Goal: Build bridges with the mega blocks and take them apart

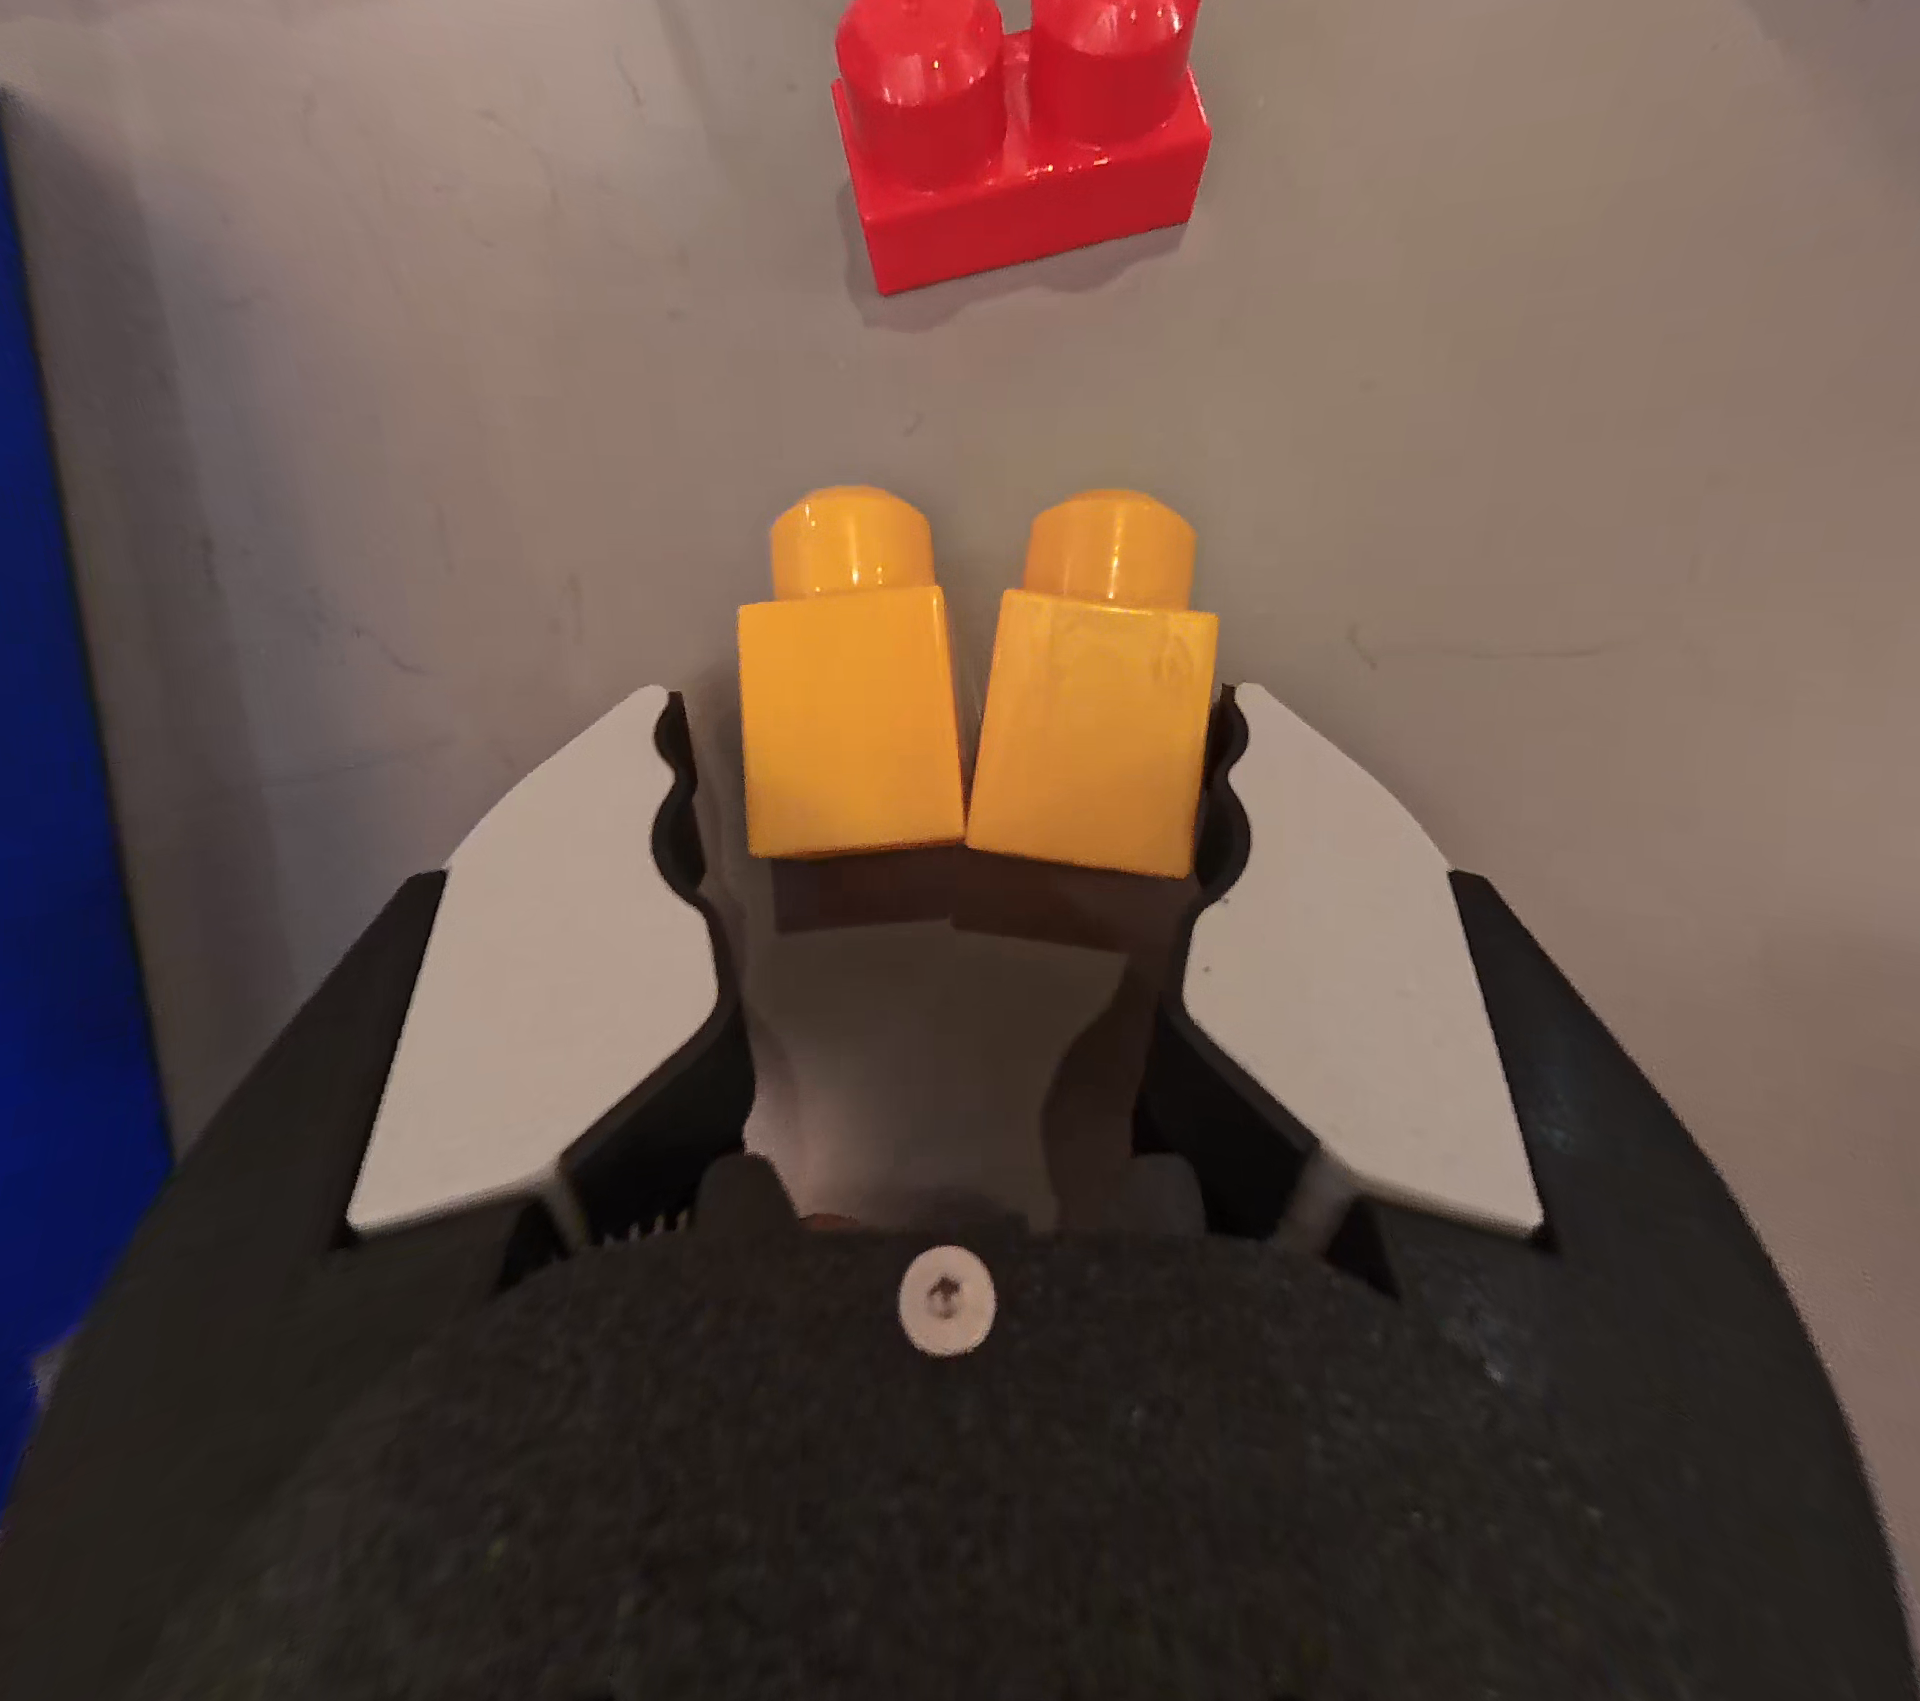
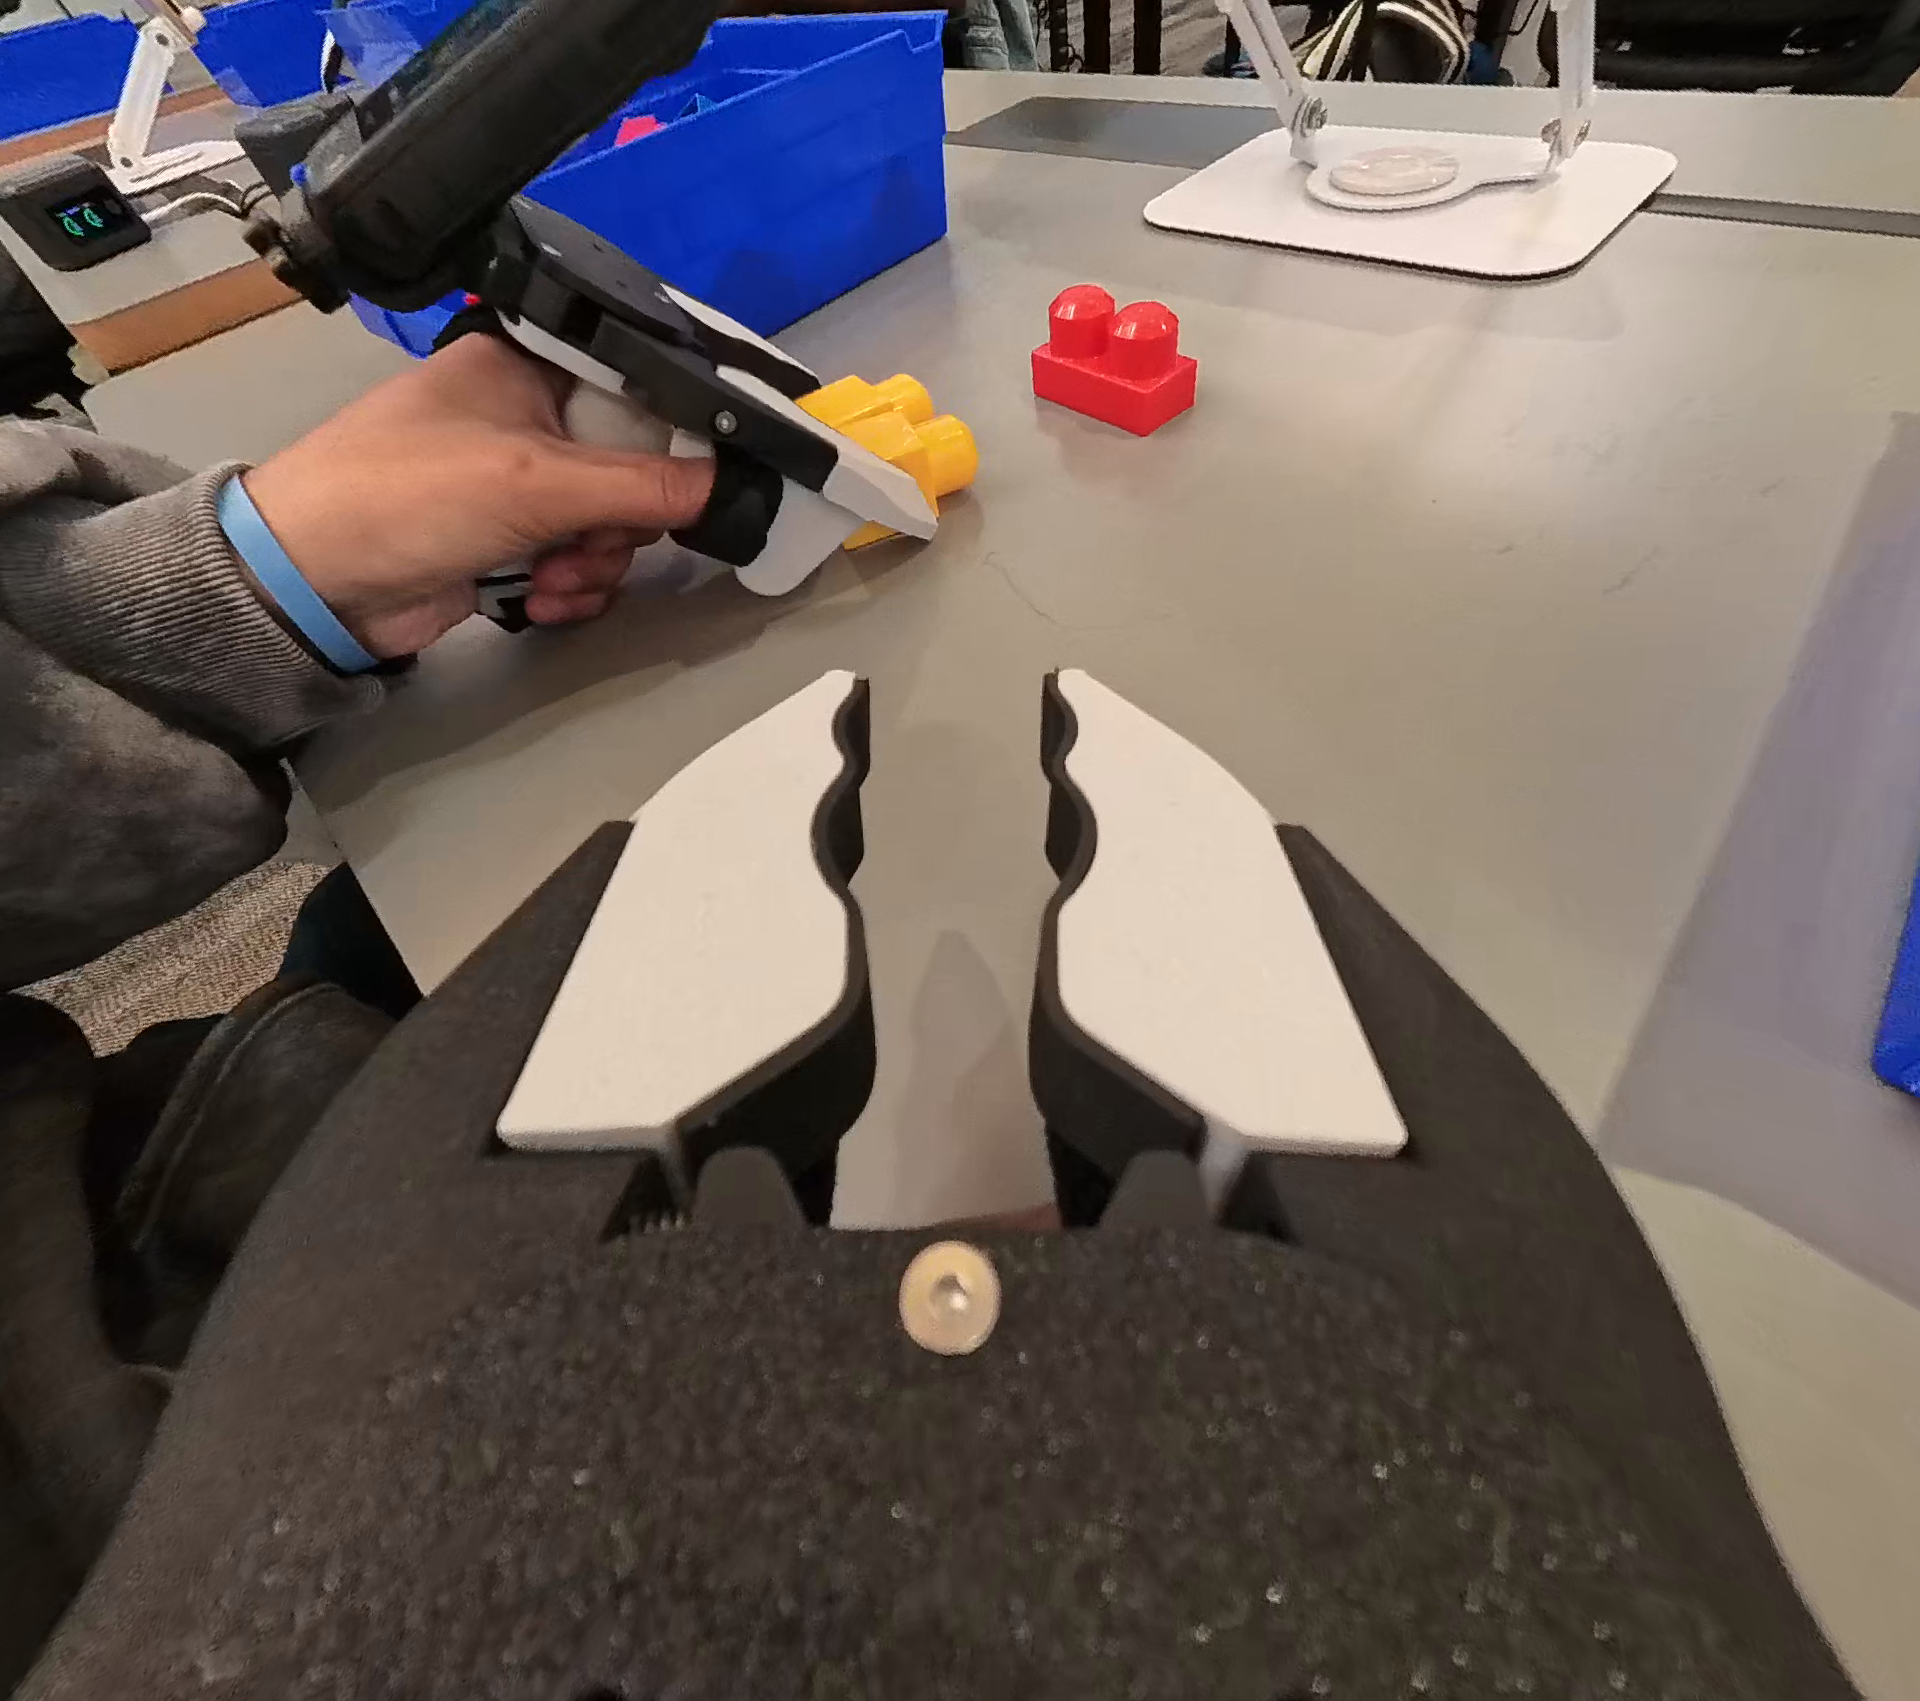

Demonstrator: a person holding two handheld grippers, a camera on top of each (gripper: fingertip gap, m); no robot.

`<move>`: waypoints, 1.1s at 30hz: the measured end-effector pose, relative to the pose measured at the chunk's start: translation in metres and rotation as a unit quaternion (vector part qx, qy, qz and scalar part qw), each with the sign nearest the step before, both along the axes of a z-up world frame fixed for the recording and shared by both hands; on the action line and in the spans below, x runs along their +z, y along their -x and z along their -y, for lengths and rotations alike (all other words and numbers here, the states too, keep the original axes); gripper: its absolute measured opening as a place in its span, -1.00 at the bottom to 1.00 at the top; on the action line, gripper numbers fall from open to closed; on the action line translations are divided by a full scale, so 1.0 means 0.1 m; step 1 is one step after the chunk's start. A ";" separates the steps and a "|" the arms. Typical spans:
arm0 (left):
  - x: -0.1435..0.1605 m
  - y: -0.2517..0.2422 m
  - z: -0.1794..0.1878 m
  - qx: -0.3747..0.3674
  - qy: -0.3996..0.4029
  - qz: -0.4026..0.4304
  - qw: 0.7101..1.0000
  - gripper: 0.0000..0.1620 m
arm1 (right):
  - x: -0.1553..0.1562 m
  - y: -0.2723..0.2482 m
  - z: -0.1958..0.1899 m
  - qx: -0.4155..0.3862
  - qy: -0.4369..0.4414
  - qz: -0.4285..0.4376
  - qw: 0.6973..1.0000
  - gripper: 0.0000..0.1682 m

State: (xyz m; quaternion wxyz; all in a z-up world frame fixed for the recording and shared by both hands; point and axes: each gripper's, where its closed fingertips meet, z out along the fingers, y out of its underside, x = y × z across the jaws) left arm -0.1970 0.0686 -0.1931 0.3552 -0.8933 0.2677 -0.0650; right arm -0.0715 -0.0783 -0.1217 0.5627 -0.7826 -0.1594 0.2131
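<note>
Two yellow one-stud blocks stand side by side on the grey table, leaning slightly apart at the studs. My left gripper is open around the pair. Its right finger touches the right block, and a thin gap shows beside the left block. A red two-stud block sits alone just beyond. The right wrist view shows the left gripper held low over the yellow blocks, with the red block to their right. My right gripper is open and empty above the table's near part.
A blue bin with blocks stands behind the left gripper, and its wall edges the left wrist view. A white stand holding a board is at back right. A blue object lies at the right edge. A person sits beyond the table. Measured from the fingertips, the blue object is 15 centimetres or so from the right gripper and 25 centimetres from the left.
</note>
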 end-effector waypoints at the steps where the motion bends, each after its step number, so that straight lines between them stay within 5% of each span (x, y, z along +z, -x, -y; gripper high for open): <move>1: 0.00 -0.01 0.01 -0.002 0.002 0.002 1.000 0.13 | 0.00 0.00 0.00 0.001 0.001 0.001 1.000 -0.63; 22: 0.04 0.00 0.04 -0.023 0.032 0.016 0.999 -0.04 | 0.00 0.01 0.00 0.004 0.001 0.000 1.000 -0.63; 33: 0.04 -0.01 0.09 -0.051 0.021 0.034 0.998 0.03 | -0.01 0.02 0.01 0.005 0.000 0.005 1.000 -0.63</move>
